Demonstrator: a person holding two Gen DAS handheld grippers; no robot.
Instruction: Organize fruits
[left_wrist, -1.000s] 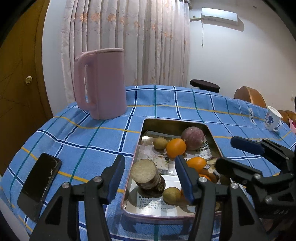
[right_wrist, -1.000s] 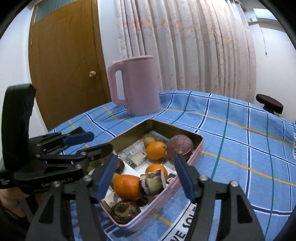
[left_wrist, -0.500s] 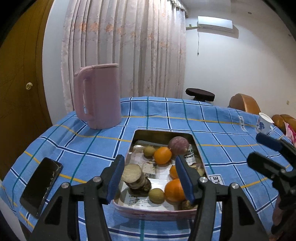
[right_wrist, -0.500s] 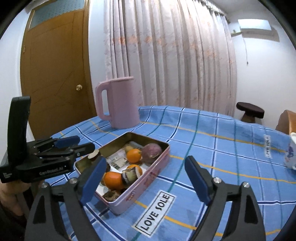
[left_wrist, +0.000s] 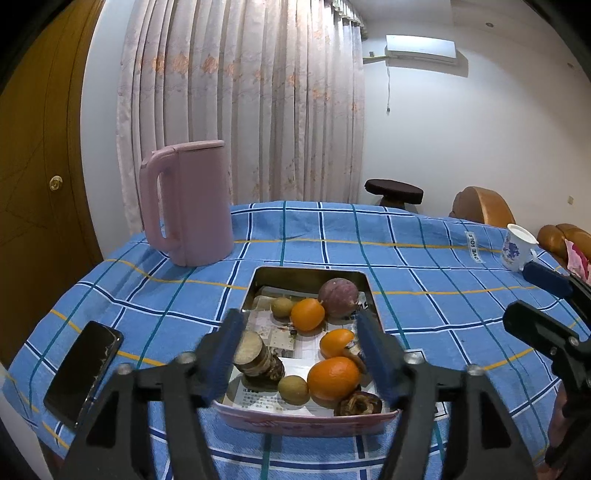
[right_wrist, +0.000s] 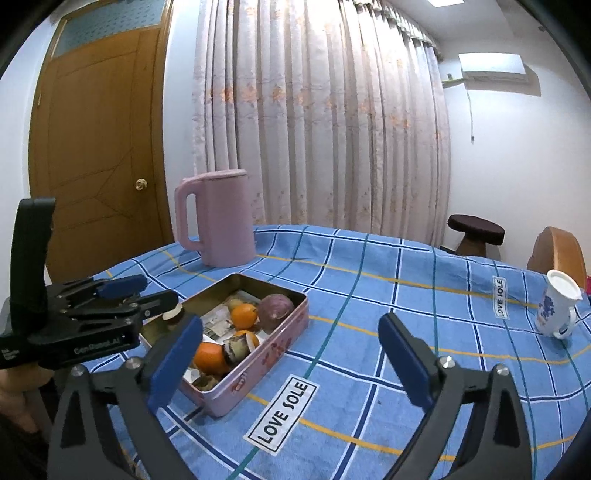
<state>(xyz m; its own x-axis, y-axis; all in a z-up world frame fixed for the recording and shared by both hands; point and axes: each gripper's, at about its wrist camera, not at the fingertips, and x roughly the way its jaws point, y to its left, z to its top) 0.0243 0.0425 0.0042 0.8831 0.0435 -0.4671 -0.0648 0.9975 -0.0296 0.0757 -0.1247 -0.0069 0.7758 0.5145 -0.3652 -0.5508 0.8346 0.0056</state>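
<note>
A pink metal tin (left_wrist: 306, 421) (right_wrist: 258, 369) sits on the blue checked tablecloth. It holds several fruits: oranges (left_wrist: 333, 377) (right_wrist: 243, 315), a purple round fruit (left_wrist: 338, 297) (right_wrist: 275, 310), small brown-green fruits (left_wrist: 293, 389) and a cut brown piece (left_wrist: 255, 356). My left gripper (left_wrist: 301, 354) is open and empty, above the tin's near end. My right gripper (right_wrist: 291, 354) is open wide and empty, to the right of the tin above the cloth. It also shows at the right edge of the left wrist view (left_wrist: 543, 306).
A pink jug (left_wrist: 188, 201) (right_wrist: 218, 218) stands behind the tin. A black phone (left_wrist: 83, 371) lies at the table's left edge. A white and blue cup (left_wrist: 517, 247) (right_wrist: 557, 308) stands at the far right. A stool (right_wrist: 476, 229) and chairs stand beyond the table.
Both grippers have drawn back and up from the tin. The right gripper has opened wider and moved to the right of the tin. The fruits have stayed in place.
</note>
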